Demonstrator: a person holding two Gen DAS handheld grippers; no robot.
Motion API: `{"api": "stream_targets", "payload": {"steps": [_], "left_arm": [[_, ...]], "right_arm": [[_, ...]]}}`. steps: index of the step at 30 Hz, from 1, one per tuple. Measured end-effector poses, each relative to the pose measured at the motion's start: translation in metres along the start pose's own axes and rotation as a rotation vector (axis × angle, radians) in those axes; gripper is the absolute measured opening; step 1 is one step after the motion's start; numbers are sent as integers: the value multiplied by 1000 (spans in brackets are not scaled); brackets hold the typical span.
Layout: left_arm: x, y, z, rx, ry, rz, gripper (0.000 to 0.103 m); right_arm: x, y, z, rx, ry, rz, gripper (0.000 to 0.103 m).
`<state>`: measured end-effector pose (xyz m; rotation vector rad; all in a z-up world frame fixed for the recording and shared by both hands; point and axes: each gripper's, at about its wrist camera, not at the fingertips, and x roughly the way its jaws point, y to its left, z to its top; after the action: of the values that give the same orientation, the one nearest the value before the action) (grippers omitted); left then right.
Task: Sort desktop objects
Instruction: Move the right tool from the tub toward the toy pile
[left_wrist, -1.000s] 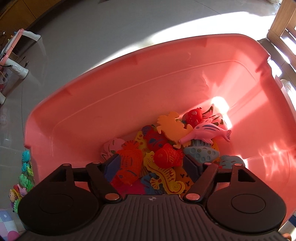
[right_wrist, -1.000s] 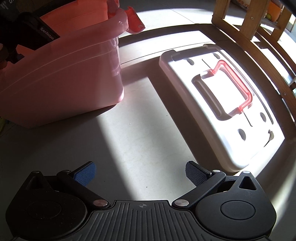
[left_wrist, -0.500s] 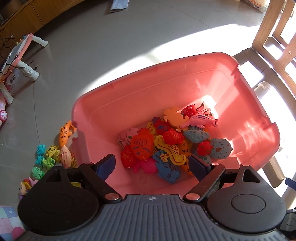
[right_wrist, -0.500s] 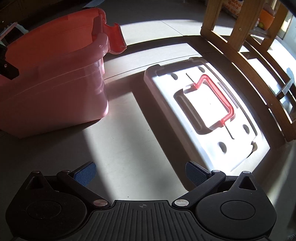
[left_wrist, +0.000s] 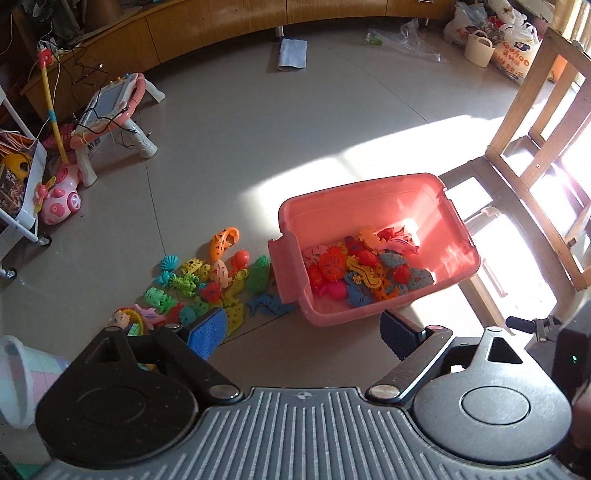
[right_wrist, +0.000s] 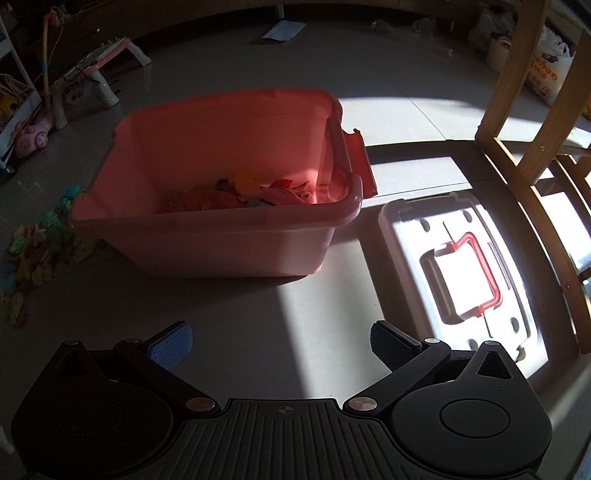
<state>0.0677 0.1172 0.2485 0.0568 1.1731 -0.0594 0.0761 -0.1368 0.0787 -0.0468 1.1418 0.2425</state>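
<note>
A pink plastic bin (left_wrist: 454, 221) stands on the floor holding several colourful toy fish (left_wrist: 365, 269); it also shows in the right wrist view (right_wrist: 207, 243). More toy fish (left_wrist: 207, 280) lie scattered on the floor left of the bin, seen dimly in the right wrist view (right_wrist: 33, 254). My left gripper (left_wrist: 303, 332) is open and empty, high above the floor in front of the bin. My right gripper (right_wrist: 280, 341) is open and empty, above the floor in front of the bin.
The bin's white lid (right_wrist: 461, 273) with a red handle lies right of the bin. A wooden chair frame (left_wrist: 535, 147) stands at the right. A pink drawing table (left_wrist: 114, 107) and toys sit at the far left. A pale bucket (left_wrist: 18, 373) is near left.
My left gripper has risen far up and back from inside the bin, empty. My right gripper has also pulled back and up, so the whole bin now shows.
</note>
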Motion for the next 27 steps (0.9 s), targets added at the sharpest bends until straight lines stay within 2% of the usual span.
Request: {"api": "stream_targets", "payload": {"steps": [4, 8, 13, 17, 23, 27], "left_arm": [[-55, -9, -2, 83, 15, 39, 95], [-75, -29, -10, 102, 9, 86, 97], [-58, -43, -31, 89, 32, 124, 97], [-45, -33, -52, 75, 37, 117, 97], [-19, 3, -67, 56, 45, 155, 97], [-7, 29, -67, 15, 52, 137, 97]], "right_arm": [[-15, 4, 8, -4, 8, 6, 103], [-32, 19, 23, -18, 12, 51, 103], [-58, 52, 38, -114, -33, 98, 103], [-75, 77, 47, -219, -57, 106, 103], [-73, 113, 63, -314, -40, 47, 103], [-54, 138, 72, -344, -14, -11, 103]]}}
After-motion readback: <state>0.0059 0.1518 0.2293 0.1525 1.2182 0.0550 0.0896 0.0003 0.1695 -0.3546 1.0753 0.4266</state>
